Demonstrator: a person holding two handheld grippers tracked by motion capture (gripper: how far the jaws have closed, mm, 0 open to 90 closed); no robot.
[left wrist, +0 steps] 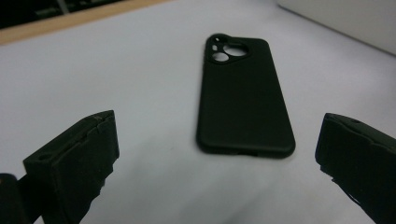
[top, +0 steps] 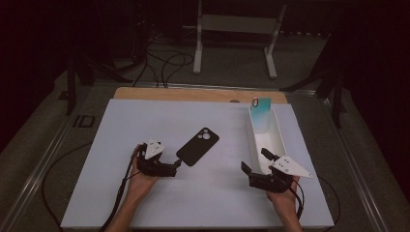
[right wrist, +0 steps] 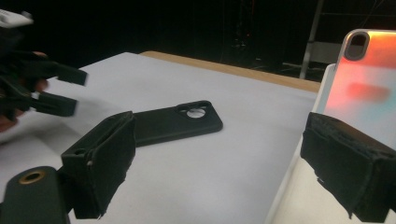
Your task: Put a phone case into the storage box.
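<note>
With the white table point(top: 145, 193) before me and the white tray point(top: 278, 140) by my spread right gripper point(top: 258, 169), my left gripper point(top: 178, 164) hangs spread just short of the black phone case point(top: 198, 146), lying flat mid-table; next I judge I must straddle its near end and pinch

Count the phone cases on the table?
2. A black case lies flat on the white board, just ahead of the left tongs. A teal case leans at the white tray's far end.

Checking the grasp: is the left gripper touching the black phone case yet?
Apart. The left gripper view shows the left gripper open, white table between both jaws and the black phone case.
</note>
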